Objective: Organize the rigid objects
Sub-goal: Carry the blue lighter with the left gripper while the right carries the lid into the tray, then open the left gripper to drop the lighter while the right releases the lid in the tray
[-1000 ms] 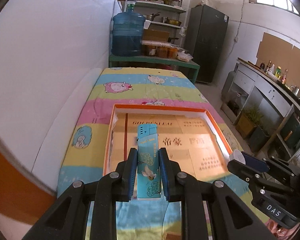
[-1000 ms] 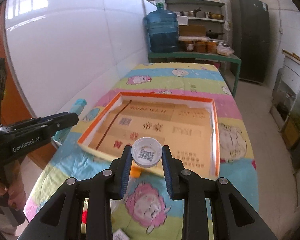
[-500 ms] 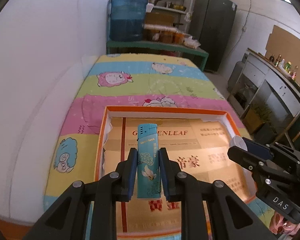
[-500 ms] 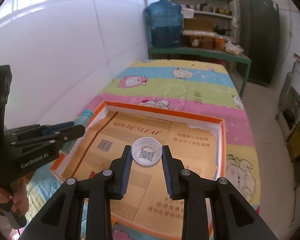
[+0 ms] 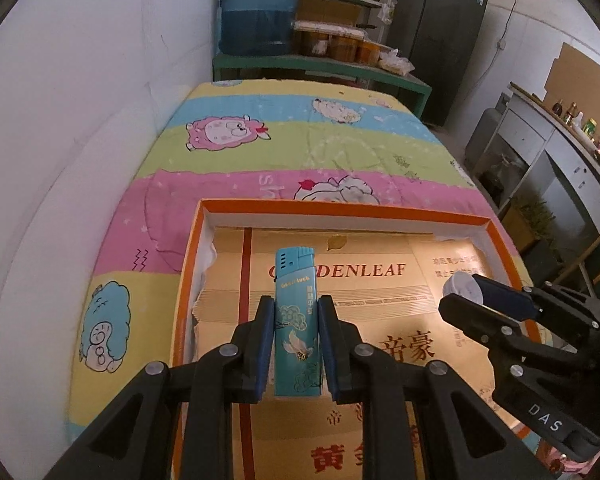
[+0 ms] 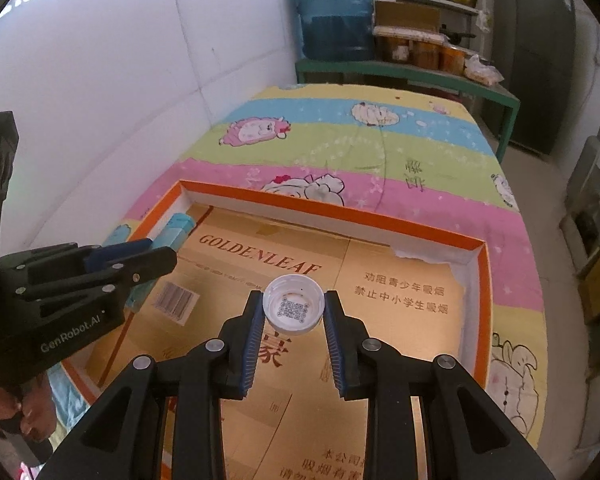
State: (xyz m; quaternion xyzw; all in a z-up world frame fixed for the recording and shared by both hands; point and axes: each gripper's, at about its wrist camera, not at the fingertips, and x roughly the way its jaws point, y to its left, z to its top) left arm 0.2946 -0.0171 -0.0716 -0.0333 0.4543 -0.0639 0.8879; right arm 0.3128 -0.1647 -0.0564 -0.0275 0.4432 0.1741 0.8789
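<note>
- Lighter (image 5: pixel 298 316): teal, printed with clouds and a bird. Our left gripper (image 5: pixel 295 320) is clamped on its lower body, the cap end pointing forward. It is carried above the left half of the tray (image 5: pixel 342 213), not resting on it.
- Cap (image 6: pixel 293 309): white bottle cap, hollow side toward the camera, a printed code inside. Our right gripper (image 6: pixel 293 312) pinches it across its rim, above the middle of the tray.
- Tray: shallow orange-rimmed box lined with gold cardboard, set on a cloth (image 5: pixel 236 160) with cartoon sheep.
- Handling, lighter: we judge it light, stiff, with a smooth plastic shell that could slide between the pads. The flat sides of the lower body, where we hold it, seem the right place; the valve end is best left alone.
- Handling, cap: we judge it very light and rigid, though thin-walled. A grip across the rim suits it; a hard squeeze could pop it out sideways.
- Left view only: the lighter's printed face and the cap edge-on, a pale disc at the tip of our right gripper (image 5: pixel 466 294).
- Right view only: the cap's inside, the tray's right wall with torn lining, and the lighter (image 6: pixel 178 228) side-on near the left wall, past our left gripper (image 6: pixel 156 252).
</note>
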